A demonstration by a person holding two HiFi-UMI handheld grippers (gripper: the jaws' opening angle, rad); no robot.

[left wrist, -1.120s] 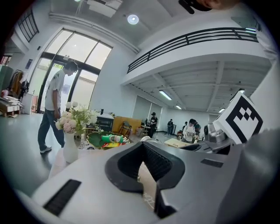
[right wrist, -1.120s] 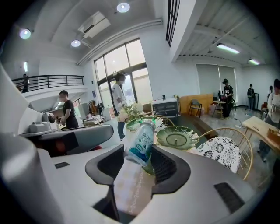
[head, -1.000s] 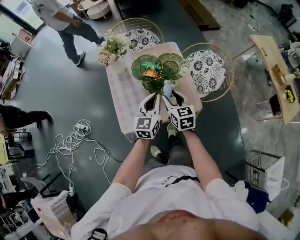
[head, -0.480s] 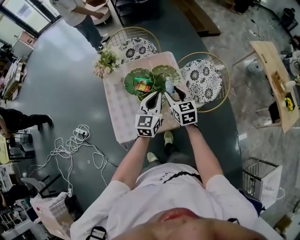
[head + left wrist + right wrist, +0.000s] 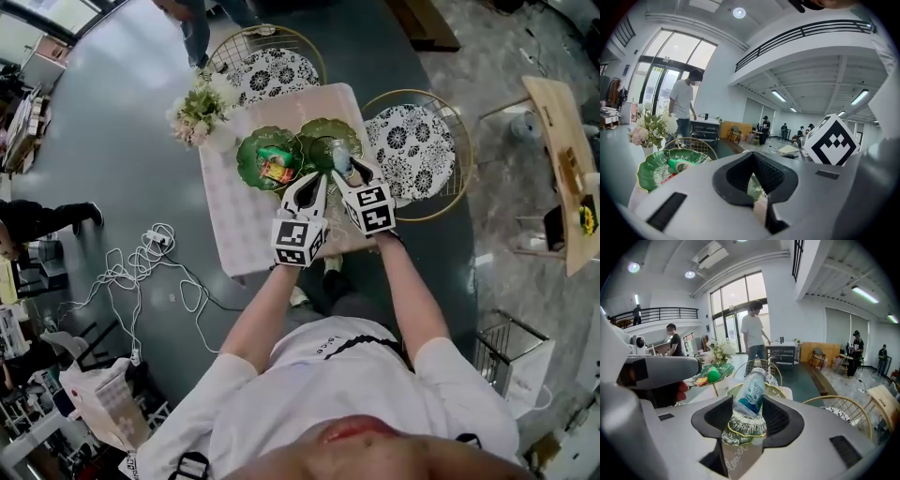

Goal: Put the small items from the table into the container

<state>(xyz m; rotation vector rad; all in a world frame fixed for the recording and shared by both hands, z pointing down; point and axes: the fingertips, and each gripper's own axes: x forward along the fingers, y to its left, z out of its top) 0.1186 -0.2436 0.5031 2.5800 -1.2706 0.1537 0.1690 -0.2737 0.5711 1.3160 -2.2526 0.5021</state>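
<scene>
A tiered stand of green leaf-shaped dishes (image 5: 253, 148) stands on the pink table (image 5: 234, 220); the left dish holds snack packets (image 5: 274, 167). My right gripper (image 5: 345, 176) is shut on a small bottle with a white and teal label (image 5: 751, 397), which lies tilted between the jaws above a gold-rimmed leaf dish (image 5: 743, 430). In the head view the bottle (image 5: 341, 161) hangs by the right-hand dish (image 5: 323, 134). My left gripper (image 5: 312, 187) sits just left of it, jaws shut with nothing between them. From that gripper's view the green dish (image 5: 651, 171) with a green tube (image 5: 680, 164) lies to the left.
A vase of flowers (image 5: 199, 108) stands at the table's far left corner. Two gold wire chairs with patterned cushions (image 5: 272, 70) (image 5: 417, 141) flank the far side. Cables (image 5: 155, 281) lie on the floor at left. A person (image 5: 752, 336) stands beyond the table.
Both grippers have stayed side by side at the dishes, the right one still carrying the bottle. The bystander has walked toward the top edge of the head view.
</scene>
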